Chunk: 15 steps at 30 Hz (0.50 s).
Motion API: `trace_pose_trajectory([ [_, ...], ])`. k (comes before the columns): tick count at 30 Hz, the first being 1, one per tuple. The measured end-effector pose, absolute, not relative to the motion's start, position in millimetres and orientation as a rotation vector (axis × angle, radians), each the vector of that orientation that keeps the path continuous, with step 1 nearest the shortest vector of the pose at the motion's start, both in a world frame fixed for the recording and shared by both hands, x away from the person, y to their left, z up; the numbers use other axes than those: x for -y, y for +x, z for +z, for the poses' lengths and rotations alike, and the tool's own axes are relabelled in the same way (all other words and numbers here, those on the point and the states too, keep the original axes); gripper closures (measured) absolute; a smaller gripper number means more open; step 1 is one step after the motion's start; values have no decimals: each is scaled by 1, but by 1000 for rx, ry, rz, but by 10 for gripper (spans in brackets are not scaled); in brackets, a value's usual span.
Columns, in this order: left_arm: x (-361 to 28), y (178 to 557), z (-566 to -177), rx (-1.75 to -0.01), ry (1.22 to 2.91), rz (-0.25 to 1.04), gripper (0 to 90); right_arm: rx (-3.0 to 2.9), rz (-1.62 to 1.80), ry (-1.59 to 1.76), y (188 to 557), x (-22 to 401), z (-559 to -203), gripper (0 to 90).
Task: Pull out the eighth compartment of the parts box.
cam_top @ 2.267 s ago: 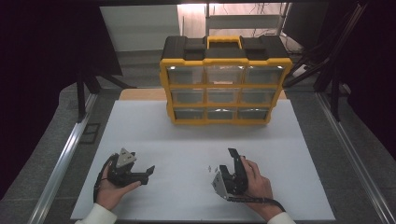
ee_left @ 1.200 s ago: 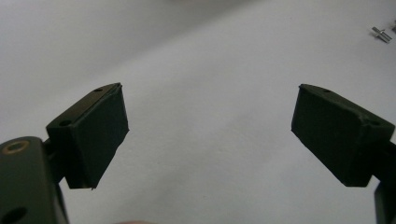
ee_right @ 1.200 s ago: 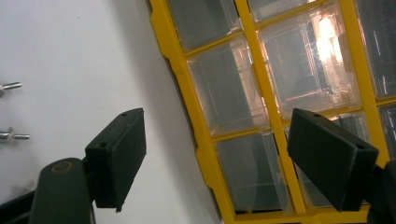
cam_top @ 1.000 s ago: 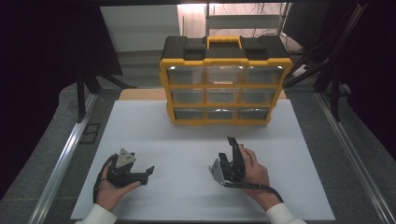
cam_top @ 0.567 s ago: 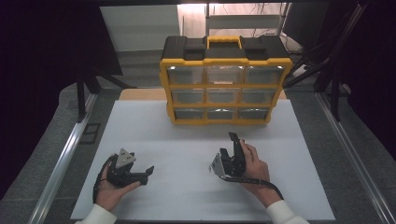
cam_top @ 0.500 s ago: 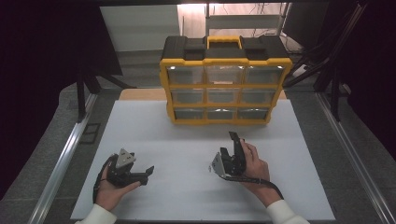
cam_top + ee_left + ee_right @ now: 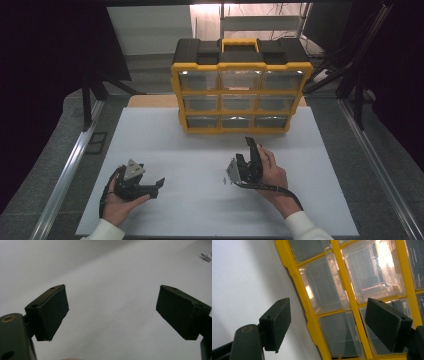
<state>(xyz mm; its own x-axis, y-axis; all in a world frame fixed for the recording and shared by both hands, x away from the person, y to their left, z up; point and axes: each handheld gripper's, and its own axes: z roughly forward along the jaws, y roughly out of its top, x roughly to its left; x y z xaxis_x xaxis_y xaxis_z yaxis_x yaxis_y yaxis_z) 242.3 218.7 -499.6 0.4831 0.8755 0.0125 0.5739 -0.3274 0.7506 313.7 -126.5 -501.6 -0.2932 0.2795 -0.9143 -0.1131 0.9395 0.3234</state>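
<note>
Approach step: right gripper (image 7: 248, 150), fingers wide apart and empty, faces the drawer organiser (image 7: 241, 94); left gripper (image 7: 150, 186) likewise gaping, idle on worktop (image 7: 200, 150); next, close on a drawer.

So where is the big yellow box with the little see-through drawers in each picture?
High view: the yellow organizer box stands upright at the far middle of the white table.
Left gripper view: the jaws look along bare white table, with some small metal parts at the top right corner.
Right gripper view: its yellow frame and clear drawers lie tilted across the centre and right, behind the open jaws.
Shared landmark: the white table.
</note>
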Motion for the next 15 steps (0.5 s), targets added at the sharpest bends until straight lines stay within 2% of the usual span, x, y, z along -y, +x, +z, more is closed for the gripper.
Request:
trace_pose_trajectory([
  [15,-219,242,-500,-1197,2032,556,113,-1836,358,127,325,128,-505,210],
])
